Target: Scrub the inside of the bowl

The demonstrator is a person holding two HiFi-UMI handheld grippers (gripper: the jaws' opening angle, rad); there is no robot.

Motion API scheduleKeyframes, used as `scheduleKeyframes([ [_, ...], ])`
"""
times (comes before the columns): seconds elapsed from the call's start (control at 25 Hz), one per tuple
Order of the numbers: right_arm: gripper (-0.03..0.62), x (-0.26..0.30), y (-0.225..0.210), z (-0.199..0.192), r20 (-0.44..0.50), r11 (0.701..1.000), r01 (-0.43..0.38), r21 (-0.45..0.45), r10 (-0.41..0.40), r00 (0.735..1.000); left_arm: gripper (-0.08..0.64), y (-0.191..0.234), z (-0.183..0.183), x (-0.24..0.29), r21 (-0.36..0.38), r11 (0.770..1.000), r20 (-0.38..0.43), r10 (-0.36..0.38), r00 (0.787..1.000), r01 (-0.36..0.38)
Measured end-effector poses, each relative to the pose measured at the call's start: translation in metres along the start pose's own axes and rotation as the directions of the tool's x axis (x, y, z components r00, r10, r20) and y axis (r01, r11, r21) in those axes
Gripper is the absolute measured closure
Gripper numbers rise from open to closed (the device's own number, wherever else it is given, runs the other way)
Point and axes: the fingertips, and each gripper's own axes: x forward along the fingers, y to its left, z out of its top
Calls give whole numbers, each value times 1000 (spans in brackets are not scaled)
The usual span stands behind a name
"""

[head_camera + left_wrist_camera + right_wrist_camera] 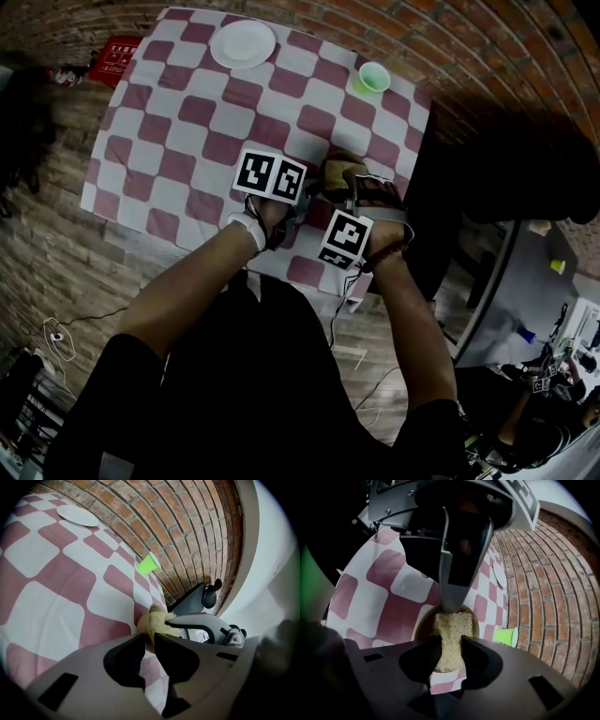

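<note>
Plate (243, 43): lies at the far edge of the counter (178, 141), well apart from the work and out of the way.
Left claw (150, 641): narrowed on the rim of the bowl, which stands between its jaws. It seems to pinch the rim so the bowl cannot slide or turn while it is scrubbed.
Bowl (423, 625): upright on the checked cloth near the counter's front edge, close to the person.
Sponge (451, 634): a tan pad whose free end reaches down inside the bowl.
Right claw (451, 651): clamped on the sponge's upper part and aimed into the bowl, so the pad meets the inside.
Cup (374, 77): green, at the far right, away from both arms.
</note>
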Motion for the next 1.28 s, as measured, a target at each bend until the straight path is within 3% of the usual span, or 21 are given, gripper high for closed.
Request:
scheduleKeyframes([
  [0.24, 453, -1, 7, -1, 3, 1000, 3, -27, -3, 1000, 488, 7, 21, -1, -12, 1000, 31, 2, 1000, -2],
  [0.44, 453, 2, 8, 4, 5, 999, -8, 33, 8, 1000, 518, 5, 31, 3, 3, 1000, 32, -3, 999, 3],
  [0.56, 453, 1, 7, 4, 0, 997, -23, 77, 23, 1000, 518, 2, 35, 1, 49, 999, 30, -2, 1000, 0],
  [0.68, 453, -1, 6, -6, -52, 998, -41, 54, 44, 998, 514, 1, 25, -8, 101, 995, -1, 24, 1000, -24],
  [0.8, 453, -2, 0, -10, -57, 998, -29, 57, 32, 998, 480, -3, 9, -9, 61, 998, -29, 14, 999, -13],
  [1.04, 453, -3, -2, -2, -17, 998, 17, 65, -16, 1000, 493, 1, -6, -2, -7, 1000, -66, 16, 998, -17],
  [1.28, 453, -3, 17, 1, -12, 1000, -11, 19, 11, 1000, 526, 3, 14, -2, 31, 999, -57, 24, 998, -23],
])
